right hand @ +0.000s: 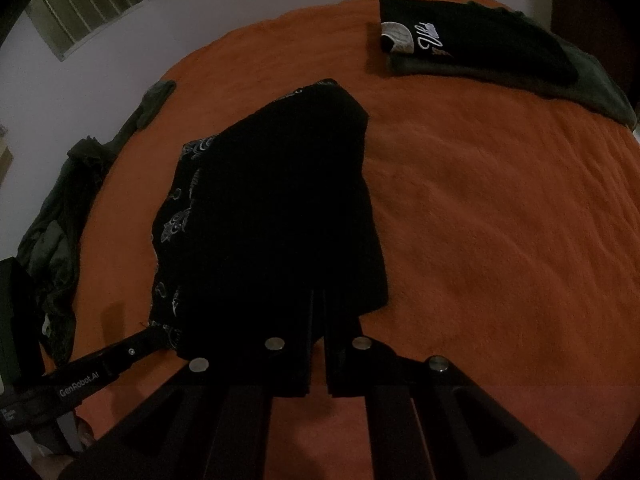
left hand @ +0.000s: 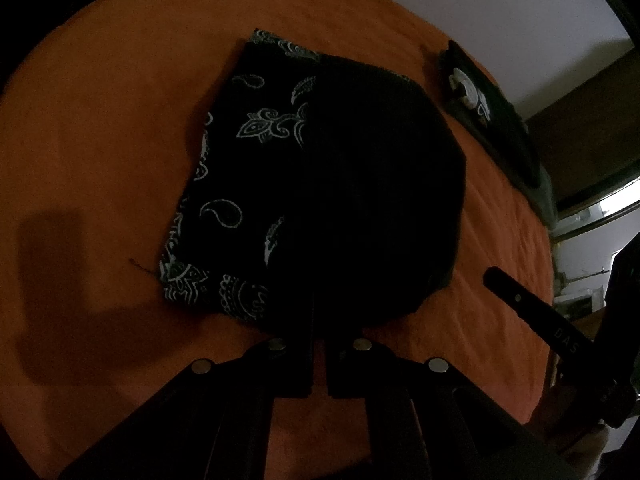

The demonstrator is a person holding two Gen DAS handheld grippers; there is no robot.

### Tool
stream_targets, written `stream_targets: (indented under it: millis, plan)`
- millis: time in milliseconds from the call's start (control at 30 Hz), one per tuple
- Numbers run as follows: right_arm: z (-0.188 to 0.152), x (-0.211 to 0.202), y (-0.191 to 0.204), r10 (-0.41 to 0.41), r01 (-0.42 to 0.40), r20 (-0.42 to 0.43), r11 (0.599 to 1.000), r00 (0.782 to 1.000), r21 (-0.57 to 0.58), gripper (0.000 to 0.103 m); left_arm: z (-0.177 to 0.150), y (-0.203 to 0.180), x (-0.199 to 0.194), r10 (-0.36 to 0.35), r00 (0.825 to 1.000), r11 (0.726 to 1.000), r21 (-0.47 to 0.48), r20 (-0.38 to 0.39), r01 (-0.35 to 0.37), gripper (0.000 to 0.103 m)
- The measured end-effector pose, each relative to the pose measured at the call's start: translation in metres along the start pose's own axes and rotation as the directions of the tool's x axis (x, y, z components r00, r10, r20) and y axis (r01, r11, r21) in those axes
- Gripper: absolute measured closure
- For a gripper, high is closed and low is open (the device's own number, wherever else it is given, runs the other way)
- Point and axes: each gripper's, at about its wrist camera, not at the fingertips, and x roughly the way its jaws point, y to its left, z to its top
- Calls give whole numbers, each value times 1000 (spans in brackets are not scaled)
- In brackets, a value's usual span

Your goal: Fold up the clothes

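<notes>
A black paisley-print garment [left hand: 240,184] lies on the orange bed cover [left hand: 100,128], with a plain black part [left hand: 380,184] folded over its right side. My left gripper [left hand: 318,300] is at the garment's near edge, fingers nearly together; whether cloth is between them is too dark to tell. My right gripper [right hand: 318,300] sits over the near edge of the same garment [right hand: 280,200], fingers also nearly together. The right gripper shows at the right of the left wrist view [left hand: 532,312], and the left gripper at the lower left of the right wrist view [right hand: 120,356].
A folded stack with a black printed shirt [right hand: 472,44] on a grey-green one [right hand: 596,84] lies at the bed's far right; it shows in the left wrist view [left hand: 492,120]. Unfolded dark green clothes [right hand: 68,208] lie along the left edge. A white wall is behind.
</notes>
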Motion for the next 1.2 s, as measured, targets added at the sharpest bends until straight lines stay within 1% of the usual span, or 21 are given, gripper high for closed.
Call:
stream_targets:
  millis: [1200]
  plan:
    - [-5,6,-4,-5,5,-27,1000,1000,14,100,-1,0,4,-5,1000,1000,-13,-16,5,99]
